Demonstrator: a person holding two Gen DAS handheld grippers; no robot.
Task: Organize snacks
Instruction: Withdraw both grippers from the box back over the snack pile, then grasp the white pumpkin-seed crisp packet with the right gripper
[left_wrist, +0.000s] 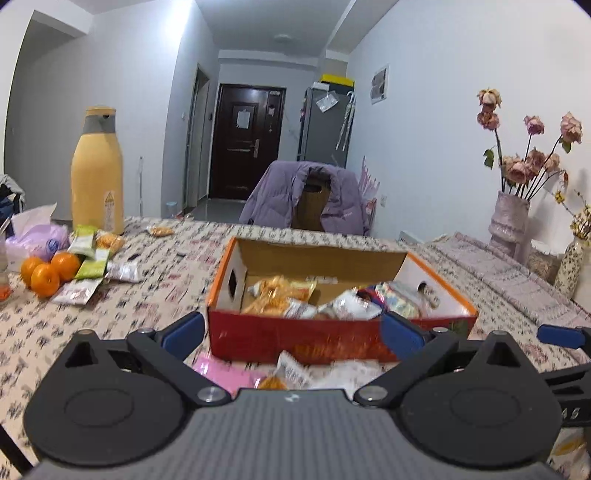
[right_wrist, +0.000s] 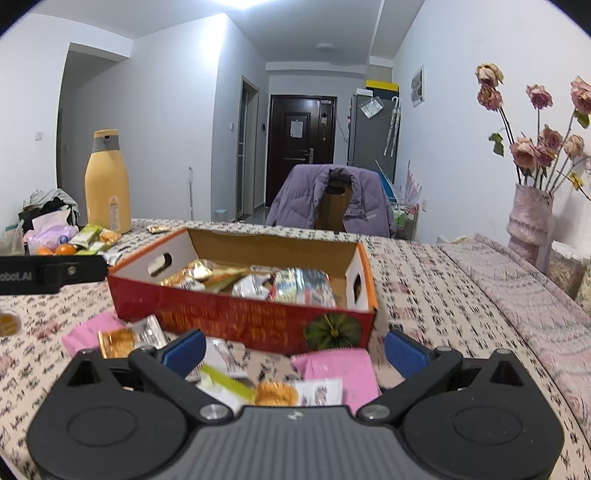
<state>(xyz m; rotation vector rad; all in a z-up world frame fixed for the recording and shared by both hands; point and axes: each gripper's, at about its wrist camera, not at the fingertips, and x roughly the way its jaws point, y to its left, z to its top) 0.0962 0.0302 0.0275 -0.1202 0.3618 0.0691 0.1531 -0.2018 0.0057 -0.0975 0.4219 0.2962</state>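
A: Nearest first, right wrist view. What sat by the right gripper (right_wrist: 293, 350)?

B: It was spread wide, holding nothing. Just below and between its blue fingers (right_wrist: 184, 350) lay loose packets on the desk (right_wrist: 443, 295): a pink packet (right_wrist: 341, 367) at lower centre, a clear-wrapped biscuit (right_wrist: 295, 392) touching its left edge, a green-striped pack (right_wrist: 229, 382) left of that.

A: How would they handle?

B: My guess: v. light, crinkly film, slippery, contents prob. brittle. Pinch a sealed end or flat across the middle, gently, w/o crushing.

A: Left gripper?

B: Left gripper (left_wrist: 291, 332) also released, empty. A blurred packet (left_wrist: 291, 369) and a pink one (left_wrist: 225, 373) lay at lower centre, right under it.

A: Then the box?

B: Red cardboard box (right_wrist: 236, 317) just beyond both, mid-frame, open top, already part-filled w/ snacks. Stiff card, cut-out handles on the ends.

A: Farther?

B: Left-middle of left wrist view: more snack packets (left_wrist: 92, 266) beside three oranges (left_wrist: 50, 271), well apart from the gripper, near a tall yellow bottle (left_wrist: 97, 173). Beyond the desk, a chair w/ a purple jacket (left_wrist: 306, 199).
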